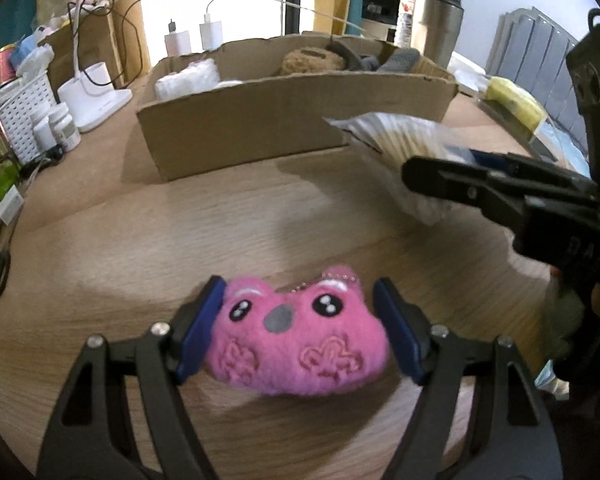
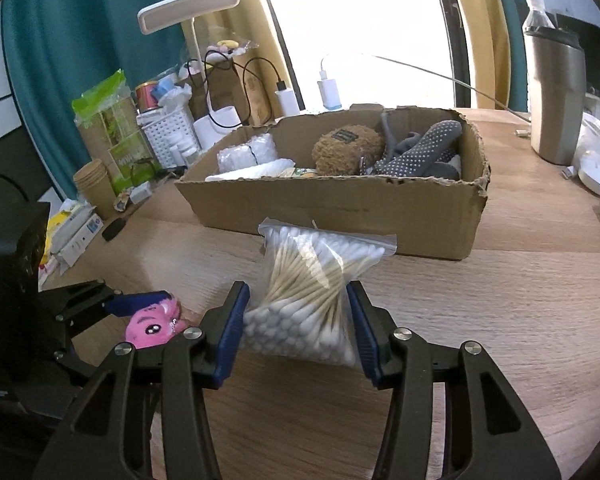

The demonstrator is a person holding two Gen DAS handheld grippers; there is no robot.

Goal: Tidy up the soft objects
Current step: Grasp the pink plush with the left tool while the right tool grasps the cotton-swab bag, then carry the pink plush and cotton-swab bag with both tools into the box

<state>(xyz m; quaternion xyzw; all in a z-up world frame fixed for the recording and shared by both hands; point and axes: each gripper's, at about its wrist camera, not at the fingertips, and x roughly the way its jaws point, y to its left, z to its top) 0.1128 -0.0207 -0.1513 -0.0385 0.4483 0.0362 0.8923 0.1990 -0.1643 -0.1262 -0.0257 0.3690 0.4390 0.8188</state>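
My left gripper (image 1: 298, 326) is shut on a pink plush toy (image 1: 296, 340) with a grey nose, held just above the wooden table. It also shows in the right wrist view (image 2: 154, 322). My right gripper (image 2: 298, 330) is shut on a clear bag of cotton swabs (image 2: 312, 292), seen from the side in the left wrist view (image 1: 392, 140). Behind both stands an open cardboard box (image 2: 340, 208) holding a brown plush (image 2: 346, 150), grey dotted socks (image 2: 424, 152) and white bubble wrap (image 2: 246, 154).
A steel tumbler (image 2: 556, 96) and a water bottle (image 2: 538, 16) stand at the back right. A white basket (image 2: 166, 134), a desk lamp (image 2: 190, 14), chargers, paper cups (image 2: 94, 190) and packets crowd the left. The table (image 2: 500, 300) is bare wood to my right.
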